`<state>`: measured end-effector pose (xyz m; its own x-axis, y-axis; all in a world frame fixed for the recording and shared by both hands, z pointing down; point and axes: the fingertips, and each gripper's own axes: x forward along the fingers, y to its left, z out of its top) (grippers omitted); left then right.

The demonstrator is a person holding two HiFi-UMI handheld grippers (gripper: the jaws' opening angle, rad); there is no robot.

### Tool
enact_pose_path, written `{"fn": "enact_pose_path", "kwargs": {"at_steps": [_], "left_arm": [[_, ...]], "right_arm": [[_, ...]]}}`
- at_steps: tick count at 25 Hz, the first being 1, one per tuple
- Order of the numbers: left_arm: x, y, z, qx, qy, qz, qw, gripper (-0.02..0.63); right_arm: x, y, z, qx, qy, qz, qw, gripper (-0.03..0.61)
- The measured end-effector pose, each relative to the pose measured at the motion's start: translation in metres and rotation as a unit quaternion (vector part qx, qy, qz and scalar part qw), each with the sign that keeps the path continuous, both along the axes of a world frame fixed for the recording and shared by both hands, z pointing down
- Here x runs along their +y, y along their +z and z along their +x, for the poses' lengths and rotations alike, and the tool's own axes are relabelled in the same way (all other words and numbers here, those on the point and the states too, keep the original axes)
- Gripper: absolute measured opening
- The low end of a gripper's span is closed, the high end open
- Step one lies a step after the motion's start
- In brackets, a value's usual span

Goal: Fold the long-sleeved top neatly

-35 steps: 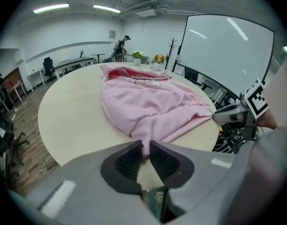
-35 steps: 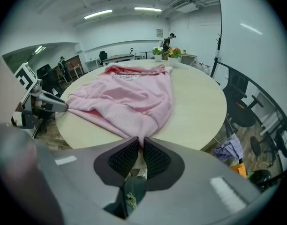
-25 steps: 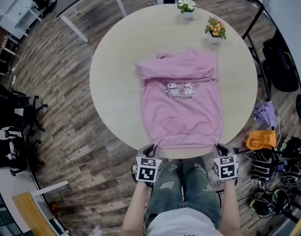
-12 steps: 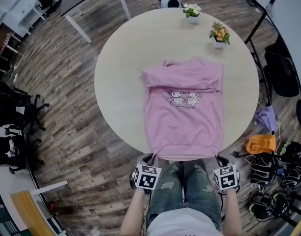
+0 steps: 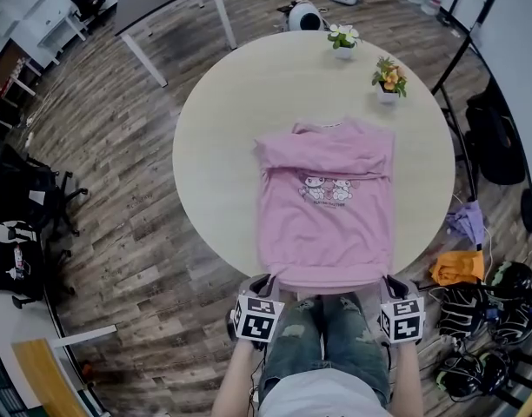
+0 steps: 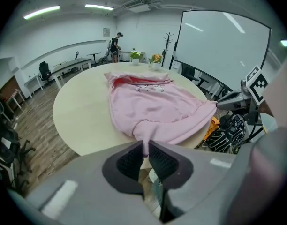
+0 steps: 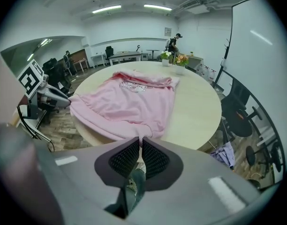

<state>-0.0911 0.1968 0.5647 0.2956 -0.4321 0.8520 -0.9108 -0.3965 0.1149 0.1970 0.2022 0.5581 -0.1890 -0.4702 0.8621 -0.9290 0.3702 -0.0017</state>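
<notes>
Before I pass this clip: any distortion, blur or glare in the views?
Head view: evenly lit and sharp, floor planks bowing at the edges, no glare on the pink top. Left gripper view: heavy fisheye, black corners, ceiling-light streaks on the whiteboard, left gripper body blurred. Right gripper view: same fisheye and black corners, pink top crisp, right gripper body soft.

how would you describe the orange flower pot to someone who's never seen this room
Find the round table; on its far side, beyond the pink top, stand two small potted plants. The orange flower pot is the right-hand one, nearer the top. Its neighbour, the white flower pot, has white blooms and sits closer to the far edge.
</notes>
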Motion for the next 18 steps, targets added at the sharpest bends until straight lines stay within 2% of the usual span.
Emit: {"fn": "enact_pose_path", "kwargs": {"at_steps": [4, 18], "left_arm": [[-0.022, -0.016, 0.002, 0.013, 0.0, 0.026, 0.9996, 0.037], [-0.089, -0.065, 0.01, 0.001, -0.02, 0.08, 0.9966, 0.038]], "right_arm": [[-0.021, -0.014, 0.004, -0.006, 0.009, 0.021, 1.0, 0.048], [-0.094, -0.051, 0.016, -0.031, 0.012, 0.076, 0.997, 0.047]]}}
